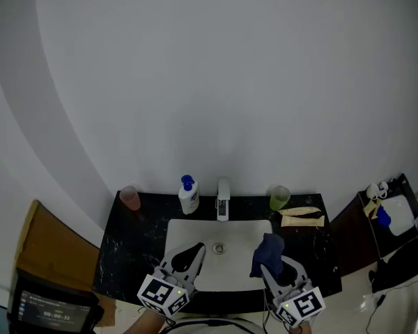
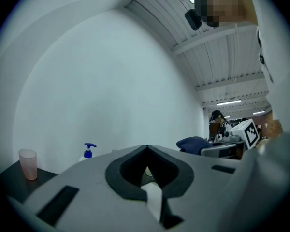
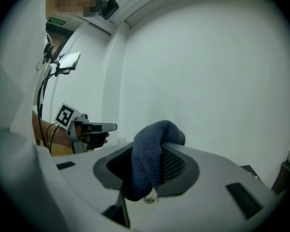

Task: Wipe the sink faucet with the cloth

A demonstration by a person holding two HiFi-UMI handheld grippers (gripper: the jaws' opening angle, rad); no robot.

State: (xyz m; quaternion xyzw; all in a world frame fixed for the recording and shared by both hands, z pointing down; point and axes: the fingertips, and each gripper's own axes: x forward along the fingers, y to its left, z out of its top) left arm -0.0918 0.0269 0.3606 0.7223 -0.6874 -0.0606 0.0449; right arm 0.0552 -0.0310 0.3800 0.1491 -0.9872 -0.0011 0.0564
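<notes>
Right hand-held gripper (image 1: pixel 273 270) is gripping the blue cloth (image 1: pixel 267 251), with the jaws standing fairly wide around the bunched fabric. The cloth is sitting in front of the faucet (image 1: pixel 223 199) and to its right, well apart from it. In the right gripper view the fold is bulging up past the jaw tips and blocking everything straight ahead, so the faucet isn't showing there. Can't tell how much cloth is trailing under the jaws.

Left hand-held gripper (image 1: pixel 195 249) is hovering in front of the faucet and slightly to its left. Its jaw tips are meeting and there's nothing between them. Its own body is filling the lower half of the left gripper view, so the faucet is hidden behind it. Only the blue pump top of the soap bottle (image 1: pixel 189 195) is poking over.

The soap bottle is standing just left of the faucet, with the pink cup (image 1: pixel 130 197) further left and the green cup (image 1: pixel 279 197) to the right. Past the green cup, two pale flat tubes (image 1: pixel 301 216) are lying on the black bench (image 1: pixel 122 252). Their print is too small to read.

The frame edges are cutting things off on both sides:
- Far left of the faucet: a cardboard box (image 1: pixel 52 245) and a lit screen (image 1: pixel 52 313).
- Far right of the faucet: a dark stand (image 1: pixel 384 241) with white and blue bits on it, which I can't make out.
</notes>
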